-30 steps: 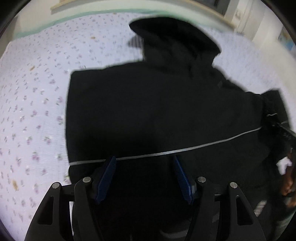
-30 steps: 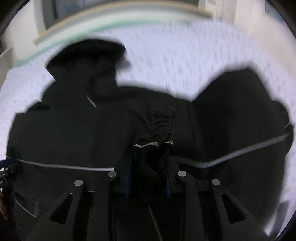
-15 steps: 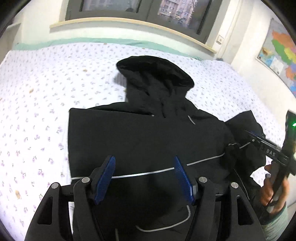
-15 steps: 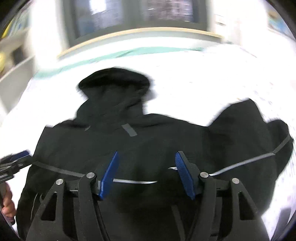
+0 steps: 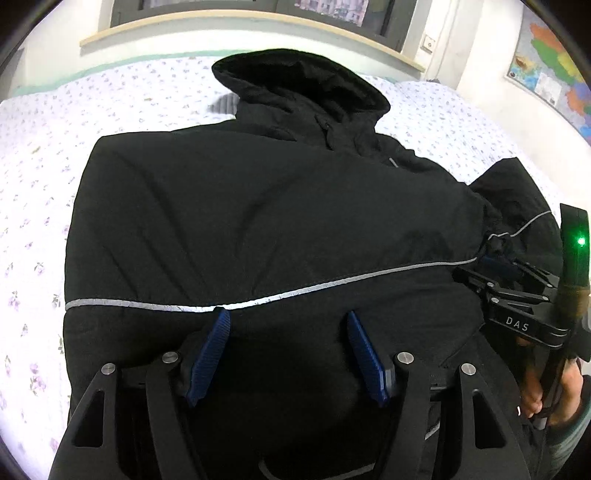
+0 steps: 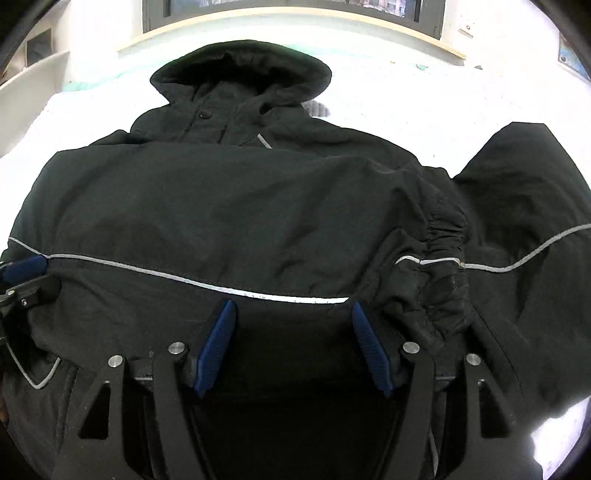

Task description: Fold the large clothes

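A black hooded jacket point(image 5: 258, 221) with a thin silver stripe lies spread on the bed, its hood point(image 6: 240, 74) at the far end. One sleeve is folded across the body, and its gathered cuff point(image 6: 439, 266) rests on the jacket's right side. The other sleeve point(image 6: 524, 221) sticks out to the right. My left gripper point(image 5: 288, 317) hangs open just above the jacket's lower half, with nothing between its blue pads. My right gripper point(image 6: 291, 306) is open too, close over the stripe and just left of the cuff. It also shows as the right gripper point(image 5: 498, 266) beside the cuff.
The bed point(image 5: 44, 155) has a white sheet with small purple flowers, bare to the left of the jacket. A window sill point(image 5: 221, 26) runs behind it and a wall map point(image 5: 550, 74) hangs at the right. A hand point(image 5: 535, 391) holds the right gripper's handle.
The right gripper was shut on the sleeve cuff and has opened; the cuff now lies on the jacket. Both grippers drew back, then came in close over the jacket.
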Demonstrator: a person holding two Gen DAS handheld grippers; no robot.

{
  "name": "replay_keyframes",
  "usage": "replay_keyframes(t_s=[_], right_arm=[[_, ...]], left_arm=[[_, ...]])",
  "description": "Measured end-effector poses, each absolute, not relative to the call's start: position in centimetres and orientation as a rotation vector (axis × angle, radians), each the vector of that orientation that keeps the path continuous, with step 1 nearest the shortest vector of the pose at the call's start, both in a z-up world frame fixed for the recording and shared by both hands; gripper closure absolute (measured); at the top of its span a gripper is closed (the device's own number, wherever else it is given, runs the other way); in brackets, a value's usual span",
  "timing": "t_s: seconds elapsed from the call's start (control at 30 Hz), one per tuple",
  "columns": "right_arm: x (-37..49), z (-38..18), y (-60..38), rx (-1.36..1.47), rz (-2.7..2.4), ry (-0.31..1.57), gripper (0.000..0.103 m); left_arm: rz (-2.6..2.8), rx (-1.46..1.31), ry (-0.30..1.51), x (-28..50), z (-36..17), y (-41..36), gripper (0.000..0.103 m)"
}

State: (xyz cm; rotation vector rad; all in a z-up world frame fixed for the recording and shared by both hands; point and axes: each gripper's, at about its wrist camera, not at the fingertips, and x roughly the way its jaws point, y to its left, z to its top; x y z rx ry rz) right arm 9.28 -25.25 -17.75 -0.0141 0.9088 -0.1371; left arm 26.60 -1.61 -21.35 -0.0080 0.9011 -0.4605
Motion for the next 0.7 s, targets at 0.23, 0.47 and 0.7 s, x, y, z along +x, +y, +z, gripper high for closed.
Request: replay_keyframes(t_s=[0.23, 0.47, 0.7], right_arm=[[9.1, -18.4, -25.1, -0.02, -0.145, 0.932, 0.034], [6.5, -15.8, -25.5, -0.025, -0.015, 1.159, 0.033], [-0.3, -4.2, -36.9, 0.2, -0.07, 1.017, 0.033]], left_arm=[[-0.42, 0.05, 0.974, 27.4, -20.6, -2.7, 0.036], [-0.349, 0.117, 1.154, 28.6, -15.0, -5.7, 0.036], [-0.521, 0.119, 1.06, 28.4, -5.1, -15.0, 0.036]])
